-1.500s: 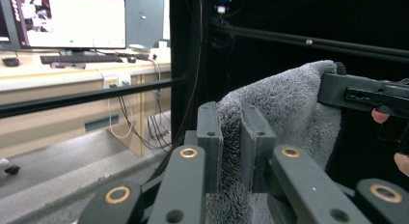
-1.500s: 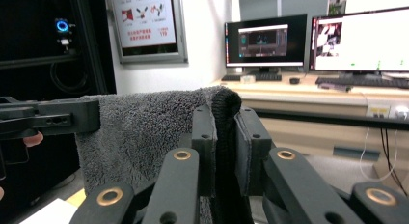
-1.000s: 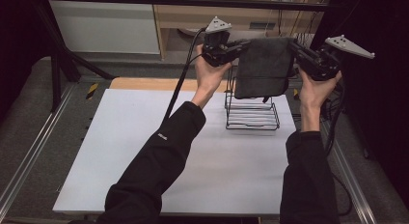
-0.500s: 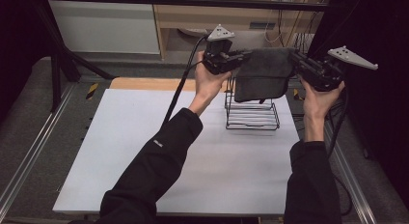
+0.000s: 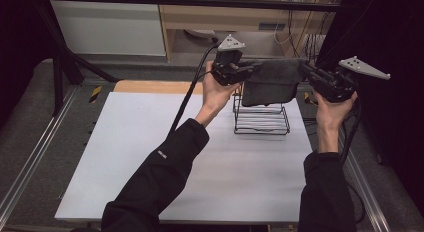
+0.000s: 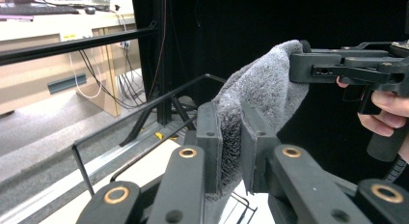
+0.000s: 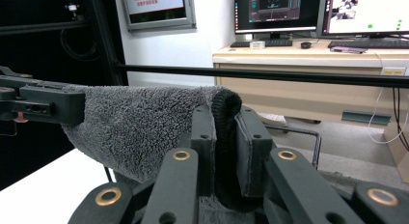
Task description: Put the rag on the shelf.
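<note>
Even indoor light, dark surroundings, sharp

Towel (image 5: 271, 83): grey terry cloth, rough looped pile, matt. Rack (image 5: 261, 119): thin black metal wire, smooth. Bench (image 5: 150, 157): white top, smooth and matt, with a bare wood strip at the far edge. Left tongs (image 6: 230, 151) and right tongs (image 7: 225, 151): matt black plastic with brass-coloured rivets.

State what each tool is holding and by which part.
Both hold one grey terry towel: the left tool pinches one upper corner, the right tool the opposite upper corner, so it hangs between them above the black wire rack.
</note>
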Tool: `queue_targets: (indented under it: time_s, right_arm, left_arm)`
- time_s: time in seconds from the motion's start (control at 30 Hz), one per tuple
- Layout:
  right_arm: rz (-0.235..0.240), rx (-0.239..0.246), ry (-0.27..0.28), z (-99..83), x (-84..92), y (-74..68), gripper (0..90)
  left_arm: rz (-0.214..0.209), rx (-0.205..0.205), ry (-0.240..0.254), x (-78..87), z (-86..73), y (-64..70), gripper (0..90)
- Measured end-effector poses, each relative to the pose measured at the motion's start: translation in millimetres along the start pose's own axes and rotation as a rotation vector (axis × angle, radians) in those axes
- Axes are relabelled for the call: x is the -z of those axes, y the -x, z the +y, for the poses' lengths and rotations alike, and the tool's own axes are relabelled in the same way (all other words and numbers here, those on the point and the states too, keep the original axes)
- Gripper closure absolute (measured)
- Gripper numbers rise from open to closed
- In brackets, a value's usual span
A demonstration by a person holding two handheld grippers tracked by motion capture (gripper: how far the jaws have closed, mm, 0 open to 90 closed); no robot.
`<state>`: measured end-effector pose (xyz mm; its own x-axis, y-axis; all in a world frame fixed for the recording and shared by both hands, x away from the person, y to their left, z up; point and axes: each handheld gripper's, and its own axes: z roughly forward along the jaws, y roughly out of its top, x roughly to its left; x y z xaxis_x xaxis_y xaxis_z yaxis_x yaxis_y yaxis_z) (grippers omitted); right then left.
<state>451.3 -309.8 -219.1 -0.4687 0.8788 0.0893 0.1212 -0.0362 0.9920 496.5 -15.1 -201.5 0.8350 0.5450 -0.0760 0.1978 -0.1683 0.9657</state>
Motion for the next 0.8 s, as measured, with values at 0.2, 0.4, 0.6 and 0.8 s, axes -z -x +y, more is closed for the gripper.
queue_targets:
  time_s: [0.2,0.4,0.6,0.8]
  right_arm:
    - [0.021,0.004,-0.017,-5.2,6.1,-1.6,80.0]
    - [0.044,0.003,-0.043,-13.0,12.5,-1.7,79.8]
    - [0.066,0.006,-0.055,-19.0,16.3,-0.3,79.7]
    - [0.069,0.004,-0.058,-21.9,16.9,1.3,79.7]
  left_arm:
    - [-0.008,0.004,-0.029,4.2,-6.6,6.3,78.8]
    - [0.000,0.006,-0.054,5.6,-14.5,14.0,78.4]
    - [0.001,-0.003,-0.077,11.1,-16.6,19.2,76.8]
    - [0.022,0.017,-0.046,24.3,3.4,16.6,77.0]
